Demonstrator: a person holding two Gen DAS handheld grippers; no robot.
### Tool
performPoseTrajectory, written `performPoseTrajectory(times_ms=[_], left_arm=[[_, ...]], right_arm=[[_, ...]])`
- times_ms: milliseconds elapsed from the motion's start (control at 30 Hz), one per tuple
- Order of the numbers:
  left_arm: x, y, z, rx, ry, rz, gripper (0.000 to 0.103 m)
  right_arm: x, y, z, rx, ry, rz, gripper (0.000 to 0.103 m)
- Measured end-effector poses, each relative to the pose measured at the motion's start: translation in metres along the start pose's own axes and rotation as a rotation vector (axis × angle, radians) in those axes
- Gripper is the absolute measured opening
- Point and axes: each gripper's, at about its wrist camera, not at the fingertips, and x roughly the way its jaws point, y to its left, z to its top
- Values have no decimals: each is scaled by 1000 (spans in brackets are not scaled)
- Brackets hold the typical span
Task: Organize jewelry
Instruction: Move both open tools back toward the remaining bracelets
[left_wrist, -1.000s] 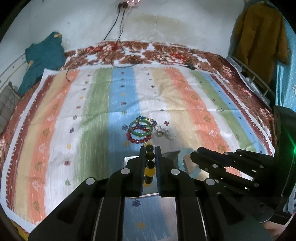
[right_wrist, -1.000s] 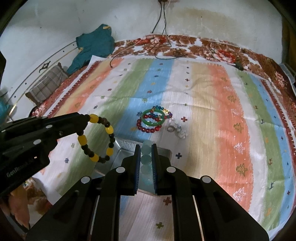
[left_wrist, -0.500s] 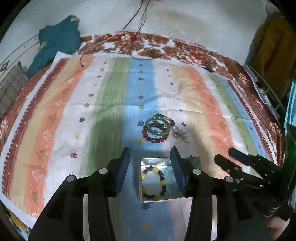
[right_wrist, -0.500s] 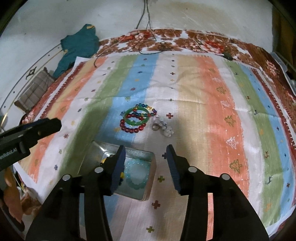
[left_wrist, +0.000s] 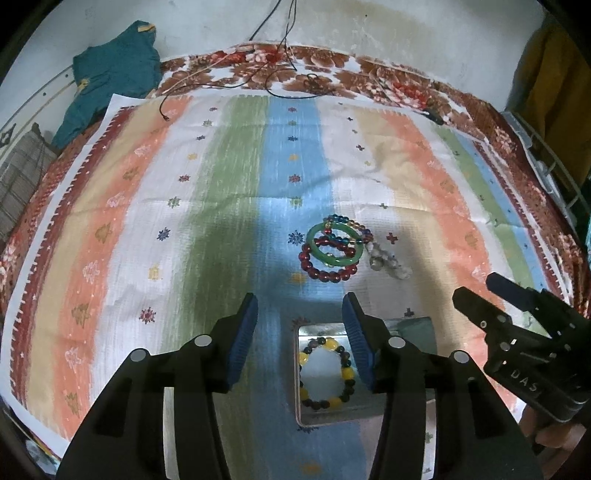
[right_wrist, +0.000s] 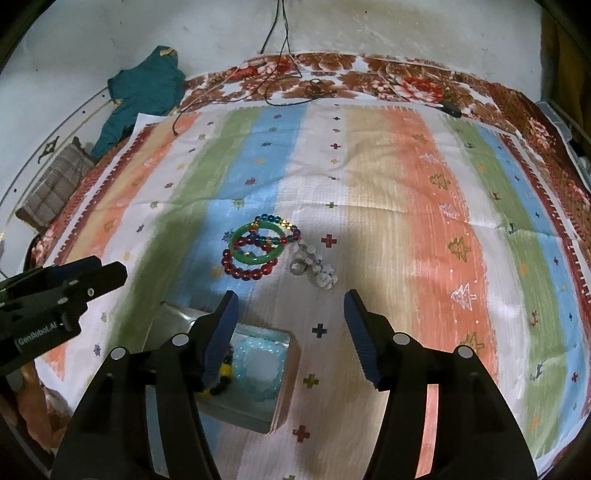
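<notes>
Tray (right_wrist: 284, 387) half-hidden by right tongs (right_wrist: 290, 315) | clear beads (right_wrist: 319, 271) indistinct

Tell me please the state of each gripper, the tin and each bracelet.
left gripper: open, empty.
right gripper: open, empty.
metal tin: open, lidless.
yellow-and-dark bracelet: inside tin.
pale blue bracelet: inside tin.
green bangle: on cloth, overlapping red bead bracelet.

Tin (left_wrist: 300, 373): shiny reflective metal. Striped cloth (left_wrist: 236, 206): matt woven fabric, creased. Green bangle (left_wrist: 334, 246): smooth, glossy. Red beads (left_wrist: 325, 275) at its 6 o'clock: glossy, translucent. Gripper fingers (left_wrist: 242, 341): matt black plastic, ribbed blue pads.
</notes>
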Motion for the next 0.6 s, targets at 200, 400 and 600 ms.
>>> performPoseTrajectory(times_ms=[200,400,600], left_arm=[[22,4,8,-3,36,21,49],[36,6,14,-5,52,16,50],[53,13,21,-53,89,-40,51]], right_arm=[[17,-15,6,69,41,26,65],[35,-17,16,56,41,-9,66],[47,-15,23,50,48,-8,71]])
